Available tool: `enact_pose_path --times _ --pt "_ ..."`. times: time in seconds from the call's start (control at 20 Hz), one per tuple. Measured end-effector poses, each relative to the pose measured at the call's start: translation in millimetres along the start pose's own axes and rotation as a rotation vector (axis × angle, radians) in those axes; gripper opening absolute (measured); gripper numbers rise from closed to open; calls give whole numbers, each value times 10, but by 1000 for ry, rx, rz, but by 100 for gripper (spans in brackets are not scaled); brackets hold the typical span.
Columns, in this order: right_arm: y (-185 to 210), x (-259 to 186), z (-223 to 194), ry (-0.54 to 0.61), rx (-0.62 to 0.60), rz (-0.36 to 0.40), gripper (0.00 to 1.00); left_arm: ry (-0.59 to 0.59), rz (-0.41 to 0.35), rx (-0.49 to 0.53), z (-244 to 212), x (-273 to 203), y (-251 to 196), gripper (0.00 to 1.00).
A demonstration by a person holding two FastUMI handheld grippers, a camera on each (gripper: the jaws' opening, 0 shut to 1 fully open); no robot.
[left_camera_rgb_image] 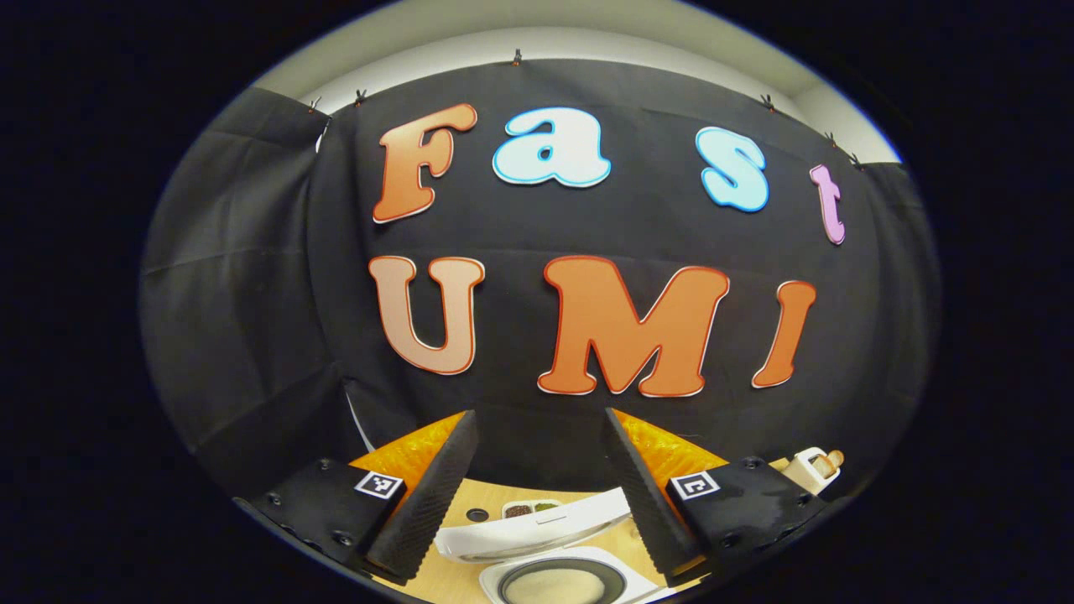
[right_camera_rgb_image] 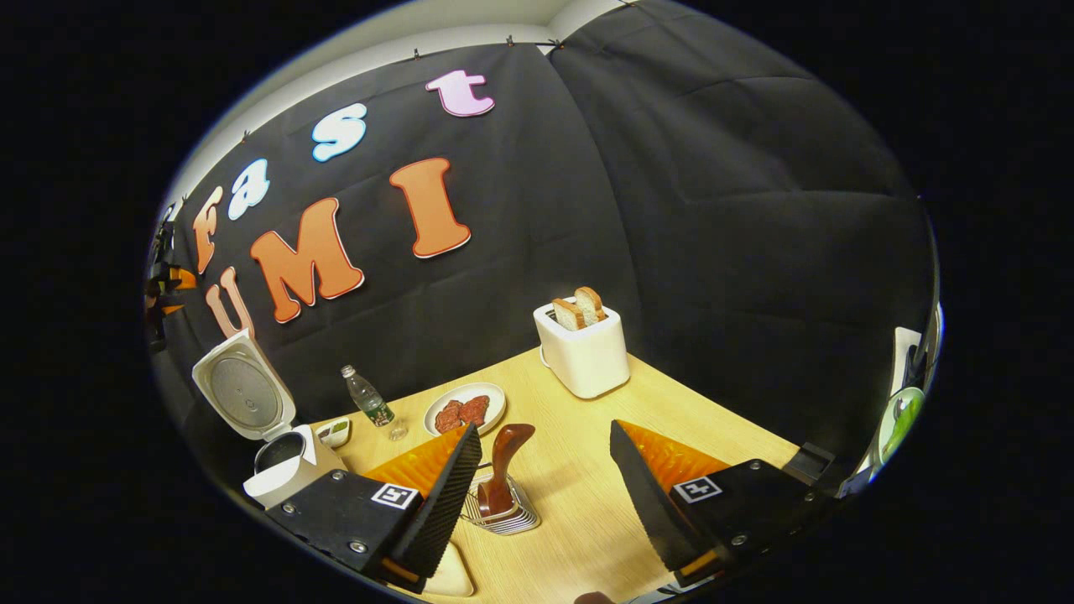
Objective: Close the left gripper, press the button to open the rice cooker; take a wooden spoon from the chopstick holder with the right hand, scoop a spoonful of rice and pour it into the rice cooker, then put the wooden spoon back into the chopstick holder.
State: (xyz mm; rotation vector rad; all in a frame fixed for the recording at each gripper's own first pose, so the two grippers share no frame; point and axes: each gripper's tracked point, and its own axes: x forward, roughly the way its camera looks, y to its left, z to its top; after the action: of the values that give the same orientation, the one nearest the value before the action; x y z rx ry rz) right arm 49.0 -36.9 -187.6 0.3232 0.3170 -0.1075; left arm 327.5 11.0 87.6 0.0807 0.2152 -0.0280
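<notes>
The white rice cooker (right_camera_rgb_image: 289,470) stands at the table's left with its lid (right_camera_rgb_image: 243,386) raised. In the left gripper view the lid (left_camera_rgb_image: 537,524) and the inner pot (left_camera_rgb_image: 558,583) lie just below my left gripper (left_camera_rgb_image: 537,415), which is open and holds nothing. A dark wooden spoon (right_camera_rgb_image: 503,466) stands upright in a wire chopstick holder (right_camera_rgb_image: 508,516). My right gripper (right_camera_rgb_image: 544,426) hangs open above and in front of it. The spoon shows between the fingers, close to the left one, untouched. A pale rounded bowl edge (right_camera_rgb_image: 449,575) peeks out under that finger.
A white toaster (right_camera_rgb_image: 583,352) with two bread slices stands at the back of the wooden table (right_camera_rgb_image: 587,520). A plate of meat (right_camera_rgb_image: 464,409), a small bottle (right_camera_rgb_image: 367,398) and a small sauce dish (right_camera_rgb_image: 334,432) sit between the cooker and the toaster.
</notes>
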Motion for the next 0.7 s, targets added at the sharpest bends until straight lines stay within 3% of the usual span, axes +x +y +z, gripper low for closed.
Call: enact_pose_path --times 0.25,0.7 --pt "46 -85 -57 12 29 -8 95 100 -15 -76 -461 366 -9 100" --pt "90 -162 -118 12 14 -19 95 214 -11 -62 -1056 509 34 100"
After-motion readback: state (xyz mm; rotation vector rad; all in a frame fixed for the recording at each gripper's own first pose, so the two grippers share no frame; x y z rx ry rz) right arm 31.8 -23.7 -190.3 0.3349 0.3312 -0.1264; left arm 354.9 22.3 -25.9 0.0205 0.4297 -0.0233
